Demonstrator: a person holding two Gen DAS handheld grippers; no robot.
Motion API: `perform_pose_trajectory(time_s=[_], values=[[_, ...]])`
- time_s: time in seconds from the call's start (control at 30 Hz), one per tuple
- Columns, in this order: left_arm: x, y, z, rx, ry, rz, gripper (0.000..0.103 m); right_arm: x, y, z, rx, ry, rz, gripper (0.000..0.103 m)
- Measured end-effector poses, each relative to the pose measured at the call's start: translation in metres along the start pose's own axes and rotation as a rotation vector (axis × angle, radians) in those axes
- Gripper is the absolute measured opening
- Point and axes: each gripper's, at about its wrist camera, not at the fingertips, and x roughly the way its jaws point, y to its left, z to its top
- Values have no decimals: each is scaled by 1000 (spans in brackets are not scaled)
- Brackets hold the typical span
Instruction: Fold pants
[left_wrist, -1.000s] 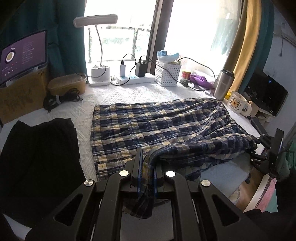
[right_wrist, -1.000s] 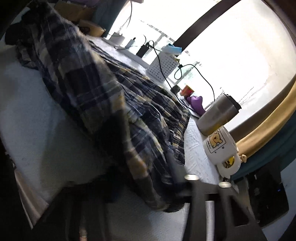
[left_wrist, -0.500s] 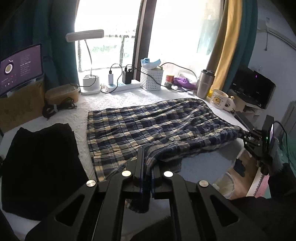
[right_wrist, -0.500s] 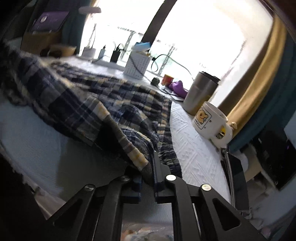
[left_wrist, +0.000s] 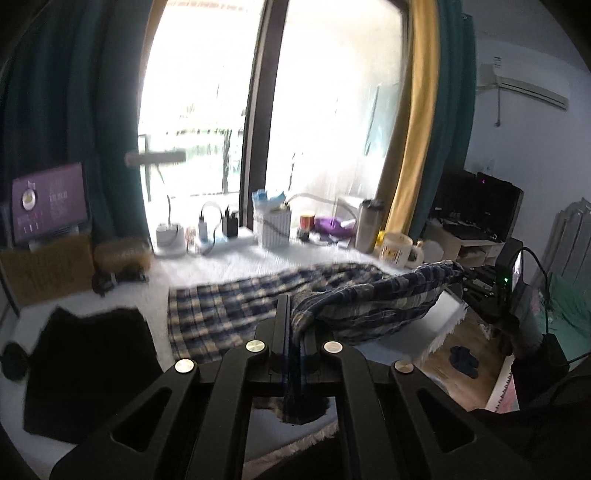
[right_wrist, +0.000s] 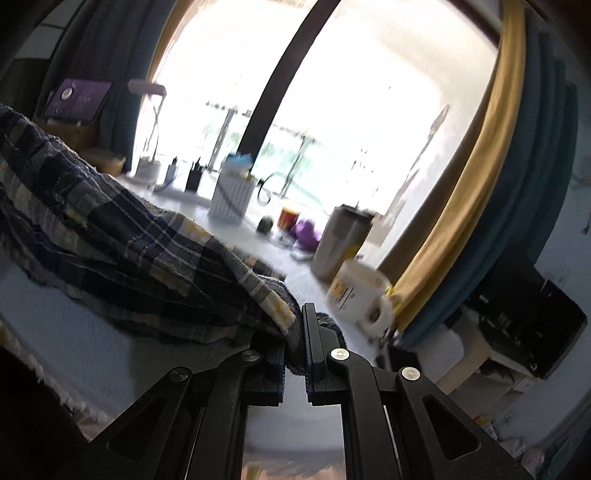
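The blue, white and yellow plaid pants (left_wrist: 236, 306) lie partly on the white table (left_wrist: 221, 266). Their near edge is lifted off it and hangs between my two grippers. My left gripper (left_wrist: 295, 325) is shut on one end of that lifted edge. My right gripper (right_wrist: 301, 321) is shut on the other end; in the left wrist view it shows at the right (left_wrist: 491, 291), off the table's right edge. In the right wrist view the pants (right_wrist: 110, 236) stretch away to the left.
A black garment (left_wrist: 85, 369) lies at the left of the table. Along the window stand a desk lamp (left_wrist: 166, 236), chargers, a white basket (left_wrist: 273, 229), a steel tumbler (left_wrist: 367, 225) and a white mug (left_wrist: 397, 251). A purple screen (left_wrist: 50, 203) stands at the left.
Both grippers have risen and tilted up, lifting the pants' near edge higher off the table. The right gripper has moved further out to the right.
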Motion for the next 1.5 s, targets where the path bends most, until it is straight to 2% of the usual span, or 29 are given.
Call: perform_pose_trajectory(time_s=[0.3, 0.47, 0.63, 0.77, 0.9, 1.33, 1.5], values=[[-25, -39, 33, 107, -87, 29, 2, -12, -28, 14, 97, -113, -30, 7], [-28, -52, 40, 160, -101, 27, 2, -17, -43, 18, 150, -154, -56, 7], [-26, -55, 38, 190, -84, 7, 2, -15, -39, 16, 106, -152, -106, 7], [-15, -44, 34, 164, -41, -46, 2, -6, -35, 13, 97, -123, -110, 7], [5, -27, 36, 150, -13, -62, 2, 9, -32, 15, 91, -84, -105, 7], [50, 24, 53, 99, 15, -51, 2, 58, -24, 51, 107, -31, -85, 8], [74, 45, 62, 86, 31, -25, 2, 87, -18, 64, 108, -10, -61, 8]])
